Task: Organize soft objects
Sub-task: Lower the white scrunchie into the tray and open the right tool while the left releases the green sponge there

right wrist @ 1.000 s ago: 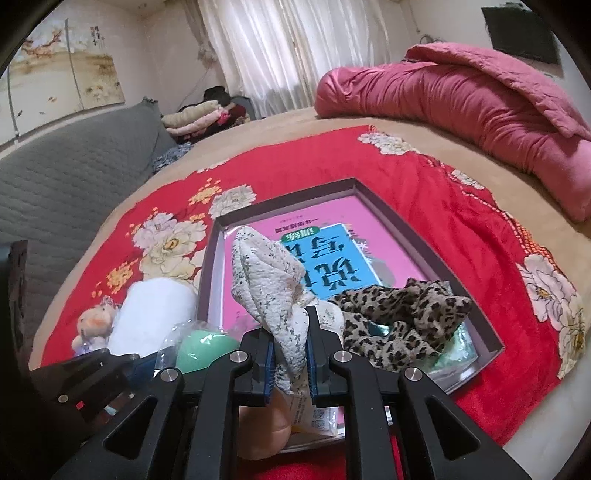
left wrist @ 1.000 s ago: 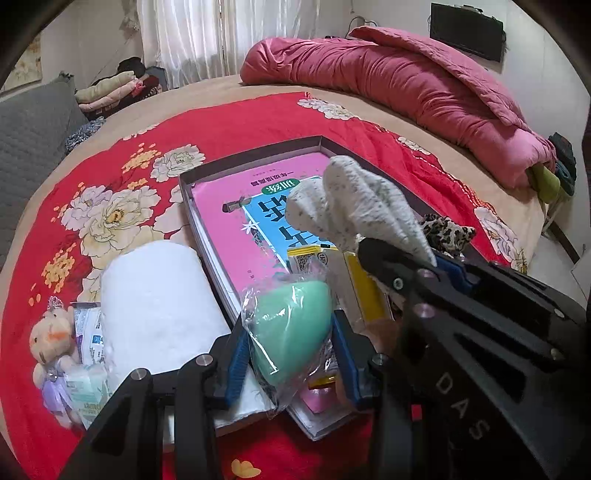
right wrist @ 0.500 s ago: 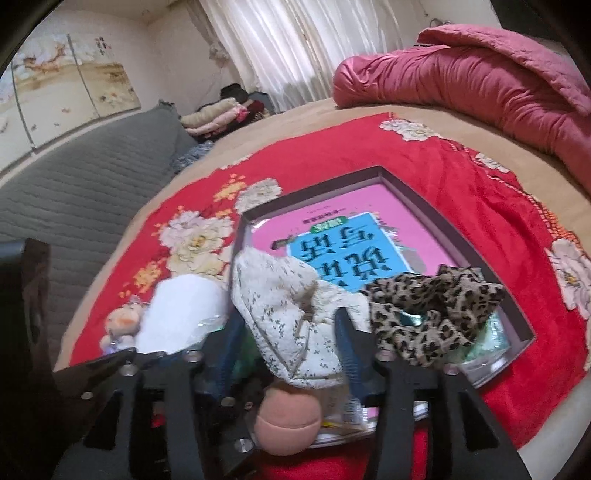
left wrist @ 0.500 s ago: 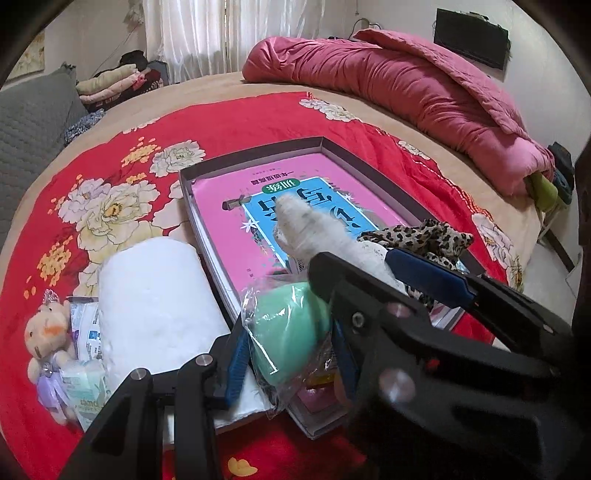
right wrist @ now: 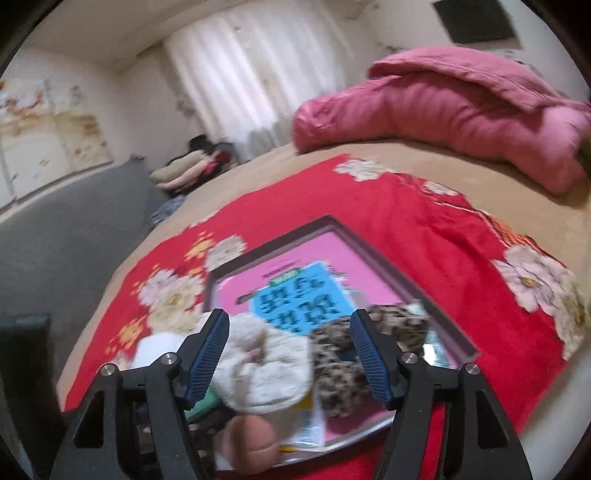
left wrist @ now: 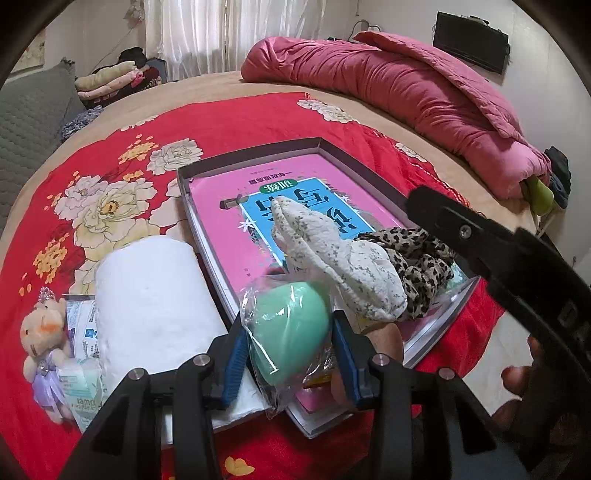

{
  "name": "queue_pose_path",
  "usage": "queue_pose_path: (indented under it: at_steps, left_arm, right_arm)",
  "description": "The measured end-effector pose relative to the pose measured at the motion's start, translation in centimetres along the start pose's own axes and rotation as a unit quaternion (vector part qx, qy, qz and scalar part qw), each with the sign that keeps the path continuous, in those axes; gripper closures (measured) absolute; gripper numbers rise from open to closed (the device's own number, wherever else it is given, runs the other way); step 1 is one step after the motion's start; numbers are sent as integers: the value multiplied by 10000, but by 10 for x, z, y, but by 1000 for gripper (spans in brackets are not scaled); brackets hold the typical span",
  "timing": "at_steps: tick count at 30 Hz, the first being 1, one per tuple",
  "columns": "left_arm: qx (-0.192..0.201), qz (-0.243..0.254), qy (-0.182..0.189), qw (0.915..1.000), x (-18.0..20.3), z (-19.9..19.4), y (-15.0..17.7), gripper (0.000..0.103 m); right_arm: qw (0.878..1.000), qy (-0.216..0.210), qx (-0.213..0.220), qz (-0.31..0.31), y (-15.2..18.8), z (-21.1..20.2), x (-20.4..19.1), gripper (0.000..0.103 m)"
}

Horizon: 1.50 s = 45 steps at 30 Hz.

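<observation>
The left gripper point(left wrist: 288, 363) is clenched on a mint-green sponge in a clear plastic bag point(left wrist: 291, 338), its blue pads pressing the bag from both sides above the near edge of the tray. Just left of it lies a white paper-towel roll point(left wrist: 151, 295) on the red floral bedspread point(left wrist: 221, 125), with a small teddy bear in a purple dress point(left wrist: 42, 343) and some wipe packets point(left wrist: 79, 373) at its near left.

The right gripper point(right wrist: 290, 354) is opening, its jaws already wide; the cream speckled cloth point(right wrist: 258, 369) lies loose between them, touched by neither pad. In the left wrist view this cloth point(left wrist: 332, 251) rests in the grey shallow tray point(left wrist: 255, 151), draped over the pink and blue book point(left wrist: 229, 206) and lying against a leopard-print cloth point(left wrist: 417, 262) on its right. A beige rounded sponge point(right wrist: 251, 439) sits at the tray's near end.

Farther off, a rolled pink quilt point(left wrist: 406, 92) lies across the bed, and folded clothes point(left wrist: 107, 79) are stacked near the white curtains point(left wrist: 221, 33).
</observation>
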State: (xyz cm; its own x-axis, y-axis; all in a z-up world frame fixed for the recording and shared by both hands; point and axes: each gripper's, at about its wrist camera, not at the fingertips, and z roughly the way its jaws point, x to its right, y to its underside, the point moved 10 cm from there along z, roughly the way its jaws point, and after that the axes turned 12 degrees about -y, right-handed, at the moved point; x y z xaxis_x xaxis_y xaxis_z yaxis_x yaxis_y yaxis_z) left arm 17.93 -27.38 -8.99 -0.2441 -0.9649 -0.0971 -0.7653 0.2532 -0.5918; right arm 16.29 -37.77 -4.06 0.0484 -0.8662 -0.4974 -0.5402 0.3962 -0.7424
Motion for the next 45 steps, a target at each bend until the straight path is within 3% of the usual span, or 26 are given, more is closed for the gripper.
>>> queue_pose_path:
  at_steps: [8,33,45]
  left_arm:
    - [0,49,22,10000,2,-2,1,56]
    - [86,-66,118,9999,-6,-28,7,48]
    - [235,-179,-8,9996,-20,-45,6,43]
  right_arm:
    - [9997,153,12,169,-1,-2,18,33]
    - [9997,217,62,67,-2,-7,16,33]
    - [9994,289,146,-111,-4,-10,7,29]
